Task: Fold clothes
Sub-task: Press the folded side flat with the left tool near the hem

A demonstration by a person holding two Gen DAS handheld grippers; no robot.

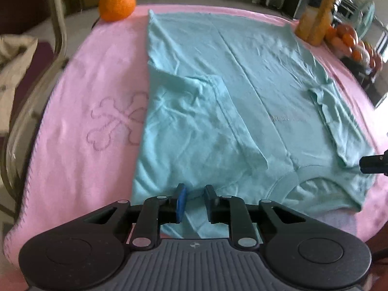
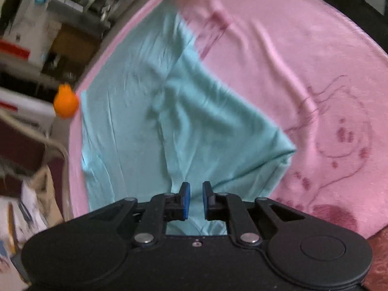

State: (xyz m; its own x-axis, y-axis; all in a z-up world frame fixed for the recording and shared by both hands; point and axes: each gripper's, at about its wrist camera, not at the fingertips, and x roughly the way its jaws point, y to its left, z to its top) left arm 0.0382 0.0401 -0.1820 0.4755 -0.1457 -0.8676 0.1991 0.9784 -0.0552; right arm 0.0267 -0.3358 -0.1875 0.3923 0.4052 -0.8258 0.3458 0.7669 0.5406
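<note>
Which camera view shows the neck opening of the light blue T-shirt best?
The left wrist view. There the T-shirt lies spread on the pink blanket, and its ribbed collar is fully visible. The right wrist view shows only plain, blurred shirt fabric, with no collar.

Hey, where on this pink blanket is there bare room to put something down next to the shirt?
Left of the teal shirt, the pink blanket lies bare from the orange fruit at the far corner down to the near edge. The right wrist view shows another wide bare stretch right of the shirt. The far right corner is crowded: yellow object, pile of oranges.
</note>
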